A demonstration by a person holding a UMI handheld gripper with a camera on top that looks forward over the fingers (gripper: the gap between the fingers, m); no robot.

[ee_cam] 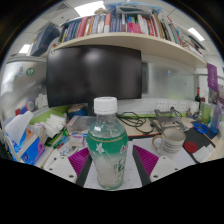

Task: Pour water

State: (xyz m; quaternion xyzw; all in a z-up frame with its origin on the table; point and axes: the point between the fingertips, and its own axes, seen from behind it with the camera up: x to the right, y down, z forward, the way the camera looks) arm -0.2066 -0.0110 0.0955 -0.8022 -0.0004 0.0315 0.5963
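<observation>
Between the gripper (108, 165) fingers, upright above the desk (150, 135), capped water bottle (107, 145) seems pinched at mid-body; thin plastic, likely slick and squashy, so hold gently.

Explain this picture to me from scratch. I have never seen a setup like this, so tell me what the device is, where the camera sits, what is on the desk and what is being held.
There is no robot here. A person carries a hand-held gripper, a tool with two fingers, and the camera rides on it, looking forward along them. That wide lens explains the rounded, bulging look. The magenta pads low in the view are the fingers' inner faces. A clear water bottle with a white cap and green label stands upright between them, and both pads appear to press on its sides. Beyond it lies a cluttered desk with a dark monitor, a cup off to one side, and papers. Above the monitor is a bookshelf.
</observation>
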